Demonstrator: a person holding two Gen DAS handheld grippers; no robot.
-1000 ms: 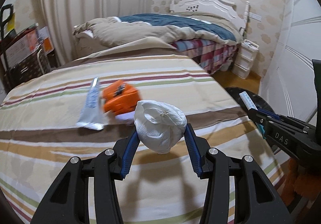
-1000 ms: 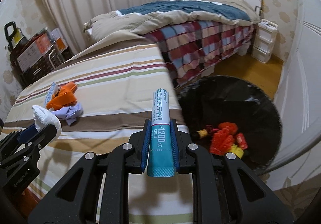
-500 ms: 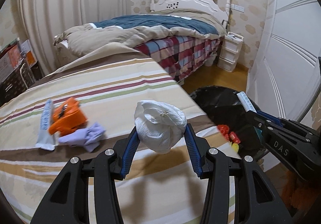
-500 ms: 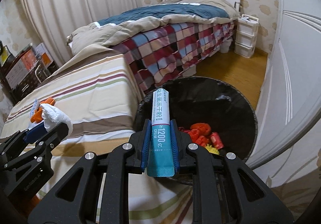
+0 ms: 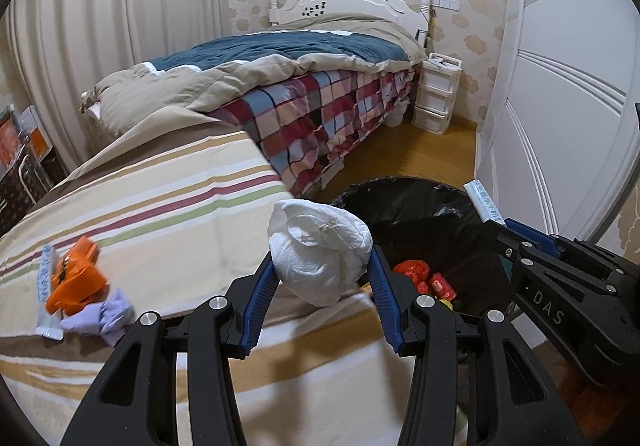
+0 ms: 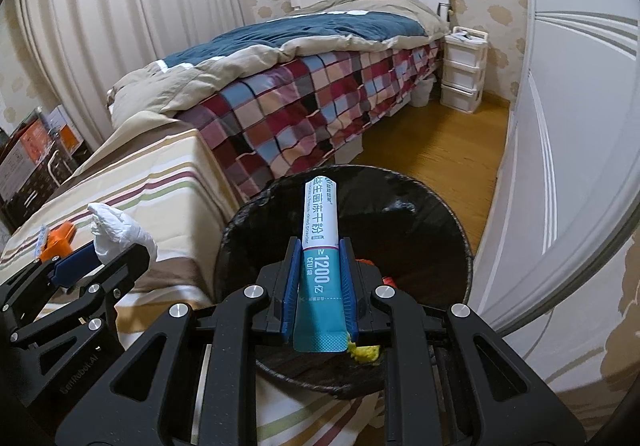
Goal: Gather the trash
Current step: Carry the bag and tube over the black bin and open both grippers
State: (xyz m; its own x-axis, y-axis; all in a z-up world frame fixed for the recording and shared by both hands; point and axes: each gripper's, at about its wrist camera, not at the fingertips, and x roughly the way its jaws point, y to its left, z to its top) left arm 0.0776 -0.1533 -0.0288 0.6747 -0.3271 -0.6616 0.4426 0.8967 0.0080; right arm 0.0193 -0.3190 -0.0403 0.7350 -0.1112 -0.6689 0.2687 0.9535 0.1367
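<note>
Right wrist view: right gripper (image 6: pixel 320 266) clenched on teal sachet (image 6: pixel 321 238), hanging over black-lined trash bin (image 6: pixel 448 214). Release only with sachet inside rim.

Left gripper (image 5: pixel 322 278) jaws grasping crumpled white tissue wad (image 5: pixel 318 246), at bin edge; judge it needs carrying further over opening.

Striped bed (image 5: pixel 160 206) holds orange wrapper (image 5: pixel 76 278), purple scrap (image 5: pixel 100 316). Plaid bed (image 5: pixel 320 110) behind, wood floor (image 6: pixel 452 150).

Both hands have swung away from the striped bed toward the black trash bin (image 6: pixel 420 214). The right gripper (image 6: pixel 320 278) with its teal sachet (image 6: pixel 322 246) has come from above the bedspread to above the bin's mouth. The left gripper (image 5: pixel 320 278), carrying the white tissue wad (image 5: pixel 318 250), has left the orange wrapper (image 5: pixel 76 282) far to its left and now has the bin just ahead to its right.
</note>
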